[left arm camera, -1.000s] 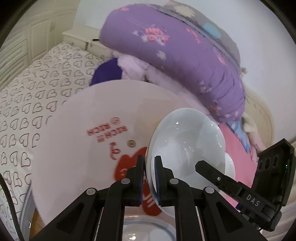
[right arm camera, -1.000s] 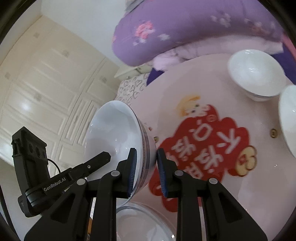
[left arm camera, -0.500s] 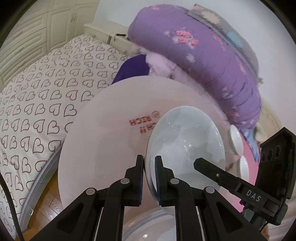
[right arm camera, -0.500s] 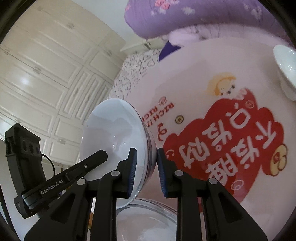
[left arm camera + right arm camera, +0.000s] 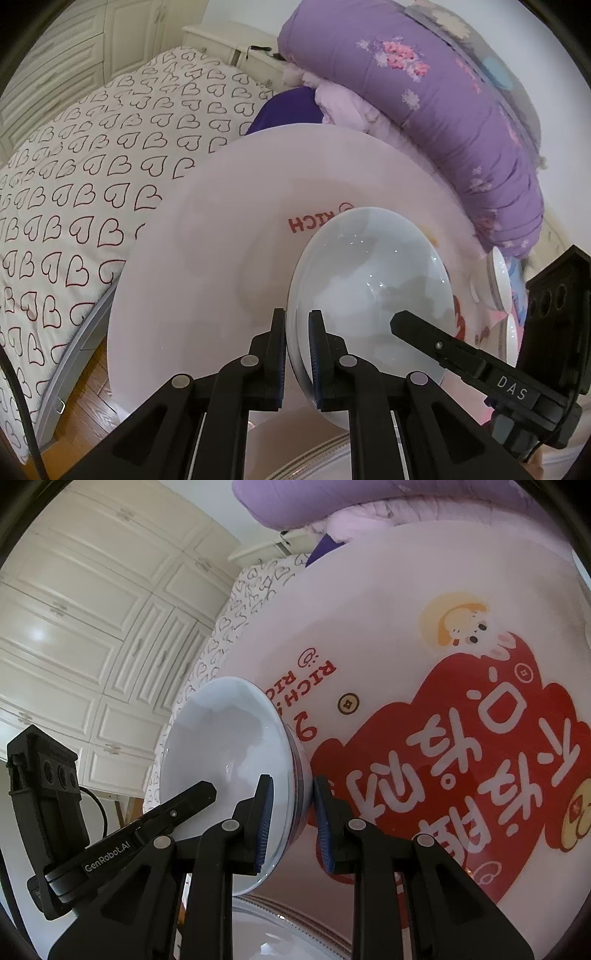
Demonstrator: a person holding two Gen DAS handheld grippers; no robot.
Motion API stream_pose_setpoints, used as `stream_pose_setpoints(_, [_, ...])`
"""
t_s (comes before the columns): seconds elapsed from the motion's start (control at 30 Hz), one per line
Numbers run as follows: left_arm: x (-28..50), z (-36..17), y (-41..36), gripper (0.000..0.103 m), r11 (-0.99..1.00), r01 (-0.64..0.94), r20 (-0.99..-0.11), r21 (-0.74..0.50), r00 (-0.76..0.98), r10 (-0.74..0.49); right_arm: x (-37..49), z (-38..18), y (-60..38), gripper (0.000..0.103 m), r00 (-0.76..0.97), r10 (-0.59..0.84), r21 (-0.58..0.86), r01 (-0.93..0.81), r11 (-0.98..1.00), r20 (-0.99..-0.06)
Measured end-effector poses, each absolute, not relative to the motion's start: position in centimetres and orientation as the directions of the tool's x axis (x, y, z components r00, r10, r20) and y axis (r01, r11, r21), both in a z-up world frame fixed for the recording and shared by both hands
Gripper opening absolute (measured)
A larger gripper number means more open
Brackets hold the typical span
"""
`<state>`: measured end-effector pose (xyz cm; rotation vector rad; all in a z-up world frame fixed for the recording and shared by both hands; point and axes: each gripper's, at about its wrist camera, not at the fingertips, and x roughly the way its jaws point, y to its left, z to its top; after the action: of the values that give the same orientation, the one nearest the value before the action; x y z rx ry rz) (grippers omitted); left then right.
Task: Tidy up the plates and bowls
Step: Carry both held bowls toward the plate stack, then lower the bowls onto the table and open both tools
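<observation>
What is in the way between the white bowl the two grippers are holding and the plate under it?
Nothing visible. The left gripper and right gripper pinch the rim of the glossy white ceramic bowl above the pale plate with the patterned rim, with only open space between them.

Lots of bare table, a few things in the way

In the left wrist view the pink round table point(image 5: 207, 295) is bare across the middle and left. A white bowl point(image 5: 500, 280) stands at the right edge, and the purple quilt point(image 5: 443, 110) piles up at the upper right. A plate rim point(image 5: 288, 919) sits at the bottom of the right wrist view.
</observation>
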<state>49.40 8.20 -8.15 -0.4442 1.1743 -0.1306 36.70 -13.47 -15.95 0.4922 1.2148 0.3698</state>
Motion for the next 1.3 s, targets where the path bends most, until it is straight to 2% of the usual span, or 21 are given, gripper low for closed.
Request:
stream_pose_setpoints(0.23, [50.2, -9.4, 8.4, 0.008, 0.909, -0.126, -0.863, -0.397, 0.389, -0.323, 37.2, -16.3, -12.6, 0.026, 0.294, 0.515, 0.529, -0.035, 0.848, -0.805])
stream_pose_setpoints(0.33, [50.1, -9.4, 8.5, 0.012, 0.91, -0.125, -0.863, -0.395, 0.389, -0.322, 37.0, -16.2, -12.3, 0.026, 0.297, 0.517, 0.531, -0.039, 0.847, -0.803])
stream_pose_setpoints(0.37, [50.1, -9.5, 8.5, 0.018, 0.912, -0.125, -0.865, -0.391, 0.389, -0.318, 37.0, -16.2, -12.3, 0.031, 0.299, 0.519, 0.533, -0.039, 0.845, -0.801])
stream_pose_setpoints(0.4, [50.2, -9.4, 8.5, 0.028, 0.913, -0.126, -0.866, -0.388, 0.389, -0.314, 37.0, -16.2, -12.4, 0.034, 0.304, 0.525, 0.54, -0.041, 0.841, -0.795])
stream_pose_setpoints(0.43, [50.1, -9.4, 8.6, 0.037, 0.914, -0.128, -0.867, -0.385, 0.391, -0.31, 36.8, -16.0, -12.5, 0.046, 0.309, 0.529, 0.544, -0.042, 0.838, -0.79])
stream_pose_setpoints(0.47, [50.0, -9.4, 8.7, 0.055, 0.916, -0.132, -0.868, -0.379, 0.393, -0.302, 36.6, -15.7, -12.6, 0.066, 0.318, 0.527, 0.543, -0.043, 0.839, -0.788])
stream_pose_setpoints(0.5, [50.0, -9.3, 8.9, 0.065, 0.919, -0.138, -0.869, -0.37, 0.401, -0.29, 36.6, -15.6, -12.7, 0.074, 0.325, 0.526, 0.543, -0.046, 0.839, -0.786])
stream_pose_setpoints(0.53, [49.8, -9.2, 8.9, 0.065, 0.92, -0.138, -0.868, -0.366, 0.407, -0.285, 36.5, -15.3, -12.9, 0.081, 0.339, 0.528, 0.545, -0.051, 0.837, -0.778])
stream_pose_setpoints(0.6, [49.6, -9.0, 8.9, 0.068, 0.919, -0.135, -0.865, -0.371, 0.411, -0.289, 36.4, -14.8, -13.3, 0.083, 0.359, 0.538, 0.558, -0.057, 0.828, -0.762])
stream_pose_setpoints(0.63, [49.5, -8.9, 9.0, 0.071, 0.916, -0.135, -0.861, -0.378, 0.414, -0.294, 36.3, -14.6, -13.5, 0.09, 0.367, 0.544, 0.566, -0.057, 0.822, -0.754])
stream_pose_setpoints(0.67, [49.2, -8.7, 9.0, 0.078, 0.915, -0.137, -0.859, -0.379, 0.421, -0.293, 36.3, -14.3, -13.8, 0.1, 0.379, 0.547, 0.571, -0.056, 0.819, -0.747])
stream_pose_setpoints(0.7, [49.1, -8.5, 9.1, 0.085, 0.915, -0.141, -0.856, -0.377, 0.432, -0.286, 36.3, -14.1, -14.1, 0.103, 0.393, 0.542, 0.569, -0.055, 0.82, -0.743])
stream_pose_setpoints(0.8, [48.4, -7.9, 9.5, 0.099, 0.915, -0.148, -0.846, -0.376, 0.457, -0.274, 36.2, -13.3, -14.7, 0.103, 0.428, 0.528, 0.563, -0.052, 0.825, -0.734])
stream_pose_setpoints(0.83, [48.1, -7.6, 9.5, 0.1, 0.915, -0.153, -0.843, -0.374, 0.467, -0.267, 36.2, -13.2, -15.0, 0.103, 0.433, 0.527, 0.565, -0.05, 0.824, -0.731])
stream_pose_setpoints(1.3, [42.1, -2.7, 8.1, 0.102, 0.927, -0.13, -0.783, -0.352, 0.584, -0.215, 32.8, -8.0, -18.4, 0.103, 0.565, 0.486, 0.536, -0.089, 0.84, -0.667])
